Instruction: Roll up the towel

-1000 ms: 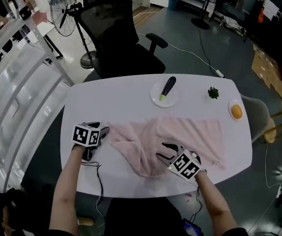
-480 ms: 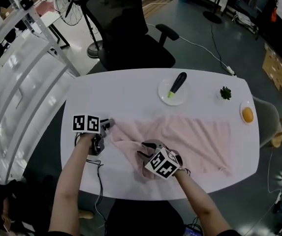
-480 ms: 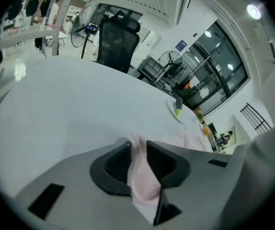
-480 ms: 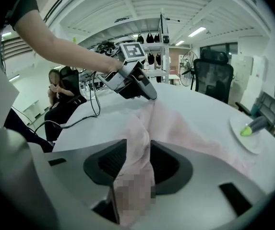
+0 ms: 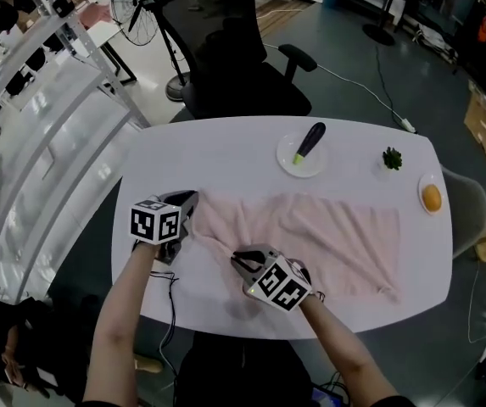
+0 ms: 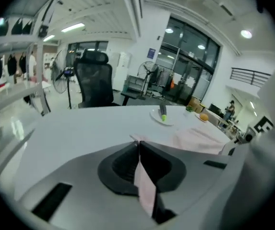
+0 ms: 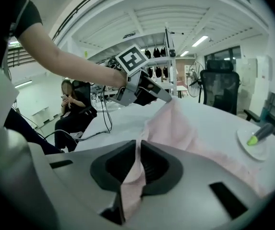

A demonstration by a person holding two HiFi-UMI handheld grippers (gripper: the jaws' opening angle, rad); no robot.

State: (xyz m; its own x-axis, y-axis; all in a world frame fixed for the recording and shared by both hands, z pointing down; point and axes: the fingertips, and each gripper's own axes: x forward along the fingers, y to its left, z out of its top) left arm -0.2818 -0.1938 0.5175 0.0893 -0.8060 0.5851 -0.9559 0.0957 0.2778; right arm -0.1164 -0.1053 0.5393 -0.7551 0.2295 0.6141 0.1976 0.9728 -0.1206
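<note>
Gripping the pink towel w/ both tools. L gripper has its jaws pinched on the towel's far left corner, and the left gripper view shows a thin strip of cloth running down between the pads. Its jaws have just been closing. R gripper is clamped the same way on the near left edge, w/ cloth folded between its pads in the right gripper view; those jaws have just been closing too.

Towel lies across the middle and right of the white oval table. It's rumpled w/ folds at the left end and flatter toward the right. In the right gripper view the cloth rises off the tabletop up to the L gripper.

Grippers are near each other: L one farther from the person and more to the left, R one close to the near table edge.

Beyond the towel:
- white plate, near the towel's far edge, w/ a dark veg (green tip) lying on it
- small green sprig to the plate's right
- orange fruit by the right edge

Black office chair stands at the far side of the table
</note>
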